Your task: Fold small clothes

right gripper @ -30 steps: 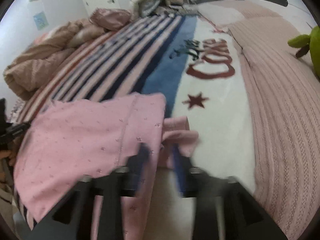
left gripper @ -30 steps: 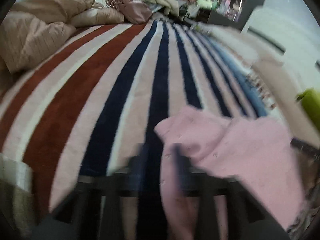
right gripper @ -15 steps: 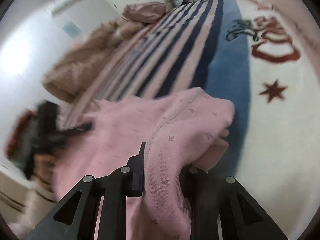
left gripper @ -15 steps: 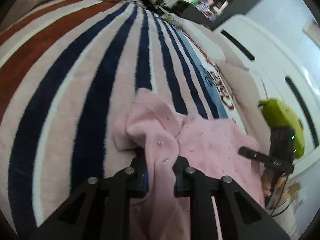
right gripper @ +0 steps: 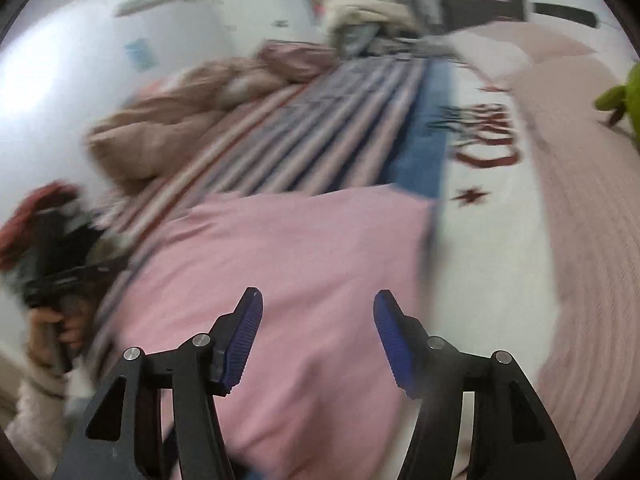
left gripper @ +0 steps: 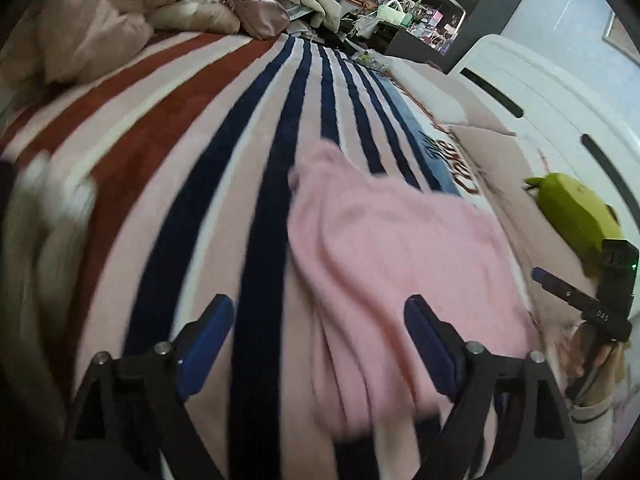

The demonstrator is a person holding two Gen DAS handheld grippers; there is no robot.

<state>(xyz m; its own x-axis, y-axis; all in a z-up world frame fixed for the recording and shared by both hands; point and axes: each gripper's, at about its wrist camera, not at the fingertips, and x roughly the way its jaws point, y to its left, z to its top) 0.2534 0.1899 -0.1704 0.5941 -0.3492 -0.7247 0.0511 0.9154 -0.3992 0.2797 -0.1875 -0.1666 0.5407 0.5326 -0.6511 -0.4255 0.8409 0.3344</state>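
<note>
Tongs L (left gripper: 318, 334) & R (right gripper: 318, 336) both wide over pink garment (right gripper: 288, 264); only R view shows star print (right gripper: 470, 196).

Soft pink knit garment (left gripper: 400, 256) on fuzzy, plush striped blanket (left gripper: 192, 168)

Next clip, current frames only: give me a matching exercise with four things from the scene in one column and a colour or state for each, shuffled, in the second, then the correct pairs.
Column one:
1. left gripper
2. garment
3. plush toy
4. blanket

Column two:
A. lime green, near the white headboard
B. pink, lying on the bed
C. open, nothing between its fingers
D. striped in navy, red and pale pink

Pairs: 1-C, 2-B, 3-A, 4-D. The right gripper is open too, above the garment.
</note>
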